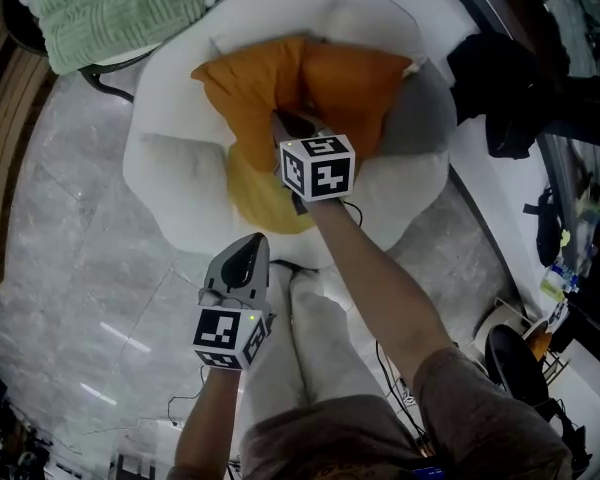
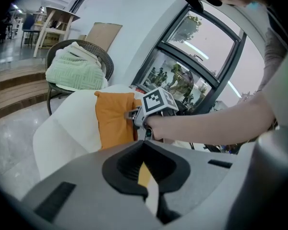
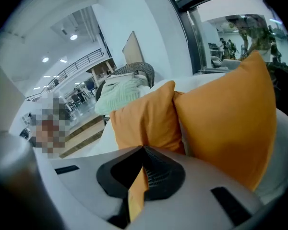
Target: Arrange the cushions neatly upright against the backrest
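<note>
**Inspector:** Cushions, position?

**Assistant:** Two orange cushions (image 1: 250, 88) stand upright, side by side and touching. They lean against the back of the white chair (image 1: 175, 173), behind its yellow seat pad (image 1: 260, 198).

**Inspector:** Claws?

**Assistant:** The right claw (image 1: 283, 123) is closed tight and empty, its tip close to the seam where the cushions meet. The left claw (image 1: 250, 243) is likewise closed and empty, at the chair's front edge.

**Inspector:** Surroundings?

**Assistant:** A green blanket (image 1: 120, 8) lies beside the chair's back.
</note>
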The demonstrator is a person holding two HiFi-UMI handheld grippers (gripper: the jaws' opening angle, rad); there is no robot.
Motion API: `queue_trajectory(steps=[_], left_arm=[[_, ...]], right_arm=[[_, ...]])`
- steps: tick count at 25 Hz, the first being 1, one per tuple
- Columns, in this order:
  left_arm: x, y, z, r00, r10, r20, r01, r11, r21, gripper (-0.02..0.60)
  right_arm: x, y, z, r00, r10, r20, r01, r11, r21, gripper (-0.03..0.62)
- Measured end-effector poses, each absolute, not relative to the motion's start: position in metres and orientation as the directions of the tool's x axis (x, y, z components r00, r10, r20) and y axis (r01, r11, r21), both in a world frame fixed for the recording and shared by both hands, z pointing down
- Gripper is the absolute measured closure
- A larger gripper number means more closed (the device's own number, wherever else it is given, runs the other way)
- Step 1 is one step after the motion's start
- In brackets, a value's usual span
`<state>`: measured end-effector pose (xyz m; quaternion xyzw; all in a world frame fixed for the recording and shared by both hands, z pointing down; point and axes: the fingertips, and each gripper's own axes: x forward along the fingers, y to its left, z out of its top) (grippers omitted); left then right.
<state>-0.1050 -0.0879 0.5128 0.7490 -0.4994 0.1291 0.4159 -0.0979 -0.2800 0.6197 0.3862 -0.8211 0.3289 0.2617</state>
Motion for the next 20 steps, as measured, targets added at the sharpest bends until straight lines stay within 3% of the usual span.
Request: queue_trajectory(steps=[8, 20], left_arm=[[-0.085, -0.08, 0.528, 0.507, -0.592, 0.627, -0.842, -0.181, 0.509, 0.577], [-0.082, -0.075, 0.537, 0.509, -0.589, 0.628, -0.837, -0.17, 0.519, 0.577]], right_arm=[[-0.075, -0.289, 0.611, -0.539, -0.565, 0.624, -0.839, 0.424, -0.341, 0.572], [-0.093, -0.302, 0.626, -0.566, -0.537, 0.626, -0.818, 0.462, -0.343, 0.572]])
